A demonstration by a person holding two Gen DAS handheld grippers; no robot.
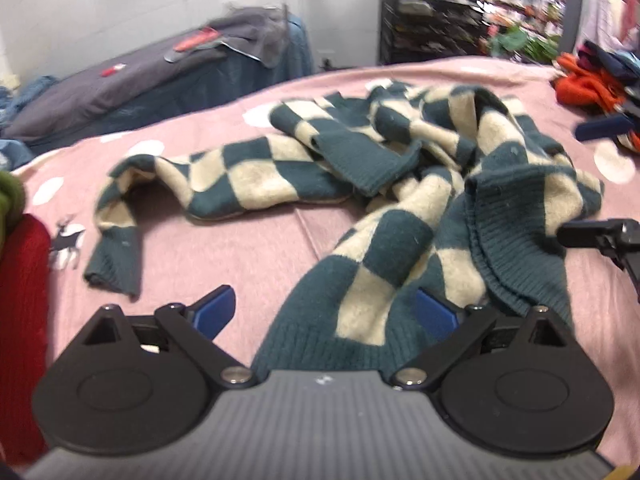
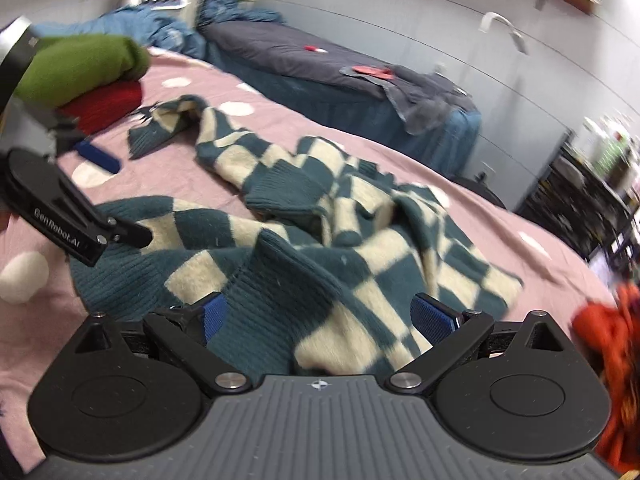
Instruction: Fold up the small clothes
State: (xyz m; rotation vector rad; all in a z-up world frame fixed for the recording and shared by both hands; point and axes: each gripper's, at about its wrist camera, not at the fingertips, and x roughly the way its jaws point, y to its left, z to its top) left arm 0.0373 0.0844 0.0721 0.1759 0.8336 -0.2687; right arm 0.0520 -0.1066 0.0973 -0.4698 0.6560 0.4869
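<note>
Left tongs (image 1: 326,312) wide open, nothing gripped; ribbed hem of the crumpled teal-and-cream checkered knit sweater (image 1: 400,184) lies between the blue pads, not pinched. Right tongs (image 2: 330,314) also wide open, empty, straddling a raised teal fold. Sweater sits mid pink dotted bedspread (image 1: 240,256), directly ahead of both tongs, long axis running from the hem out along one sleeve (image 1: 120,216) stretched to the sweater's left. Bare bedspread left of the hem for spreading. Red and green folded stack (image 2: 96,76) beyond the sleeve cuff; orange garment pile (image 1: 584,88) on the sweater's opposite side.
</note>
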